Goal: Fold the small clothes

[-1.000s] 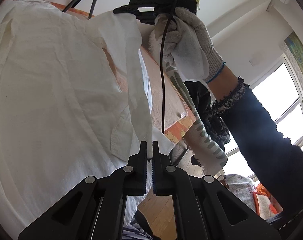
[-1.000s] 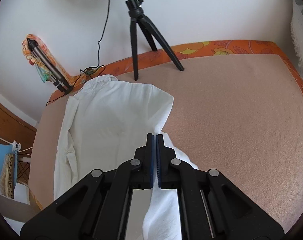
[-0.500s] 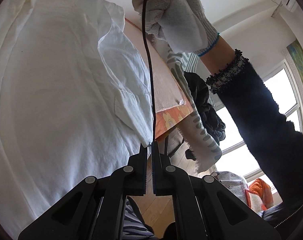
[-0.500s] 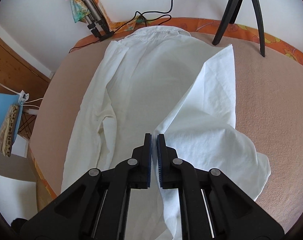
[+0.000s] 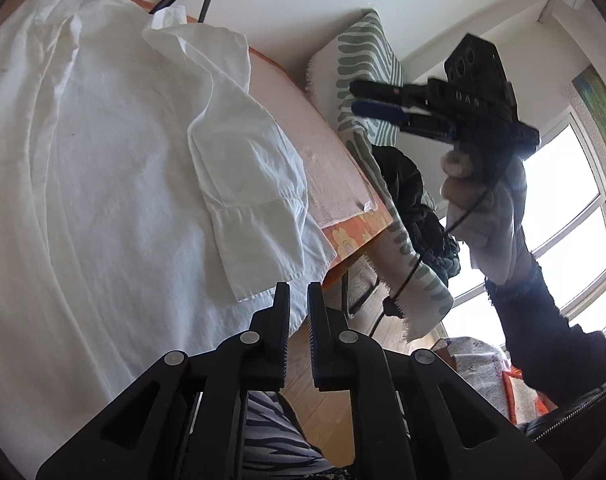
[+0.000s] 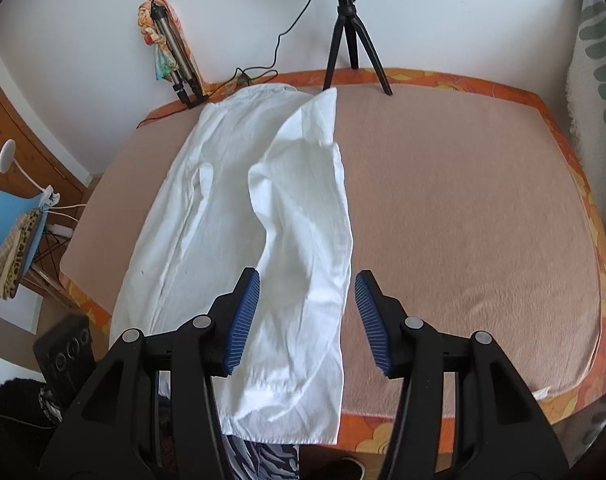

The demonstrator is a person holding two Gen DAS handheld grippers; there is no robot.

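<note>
A white shirt (image 6: 231,208) lies lengthwise on the pink blanket-covered table (image 6: 463,208). Its sleeve (image 5: 247,168) is folded over the body, with the cuff (image 5: 259,248) near the front edge. My left gripper (image 5: 299,292) sits just right of that cuff. Its jaws are opening to a narrow gap with nothing between them. My right gripper (image 6: 306,280) hovers above the shirt's right side near the hem. Its jaws are opening wide and the blue pads (image 6: 243,320) touch no cloth. In the left wrist view the right gripper (image 5: 353,99) is held in the air by a gloved hand (image 5: 483,208), off the table's right side.
A black tripod (image 6: 349,40) stands at the table's far edge, with a folded stand (image 6: 171,52) wrapped in cloth beside it. A green-patterned towel (image 5: 367,80) and dark clothes (image 5: 407,184) hang at the right. A blue chair (image 6: 11,216) is at the left.
The right gripper let go of the sleeve, opened and drew back off the shirt. The sleeve now lies folded flat. The left gripper has released the cuff, with a small gap showing.
</note>
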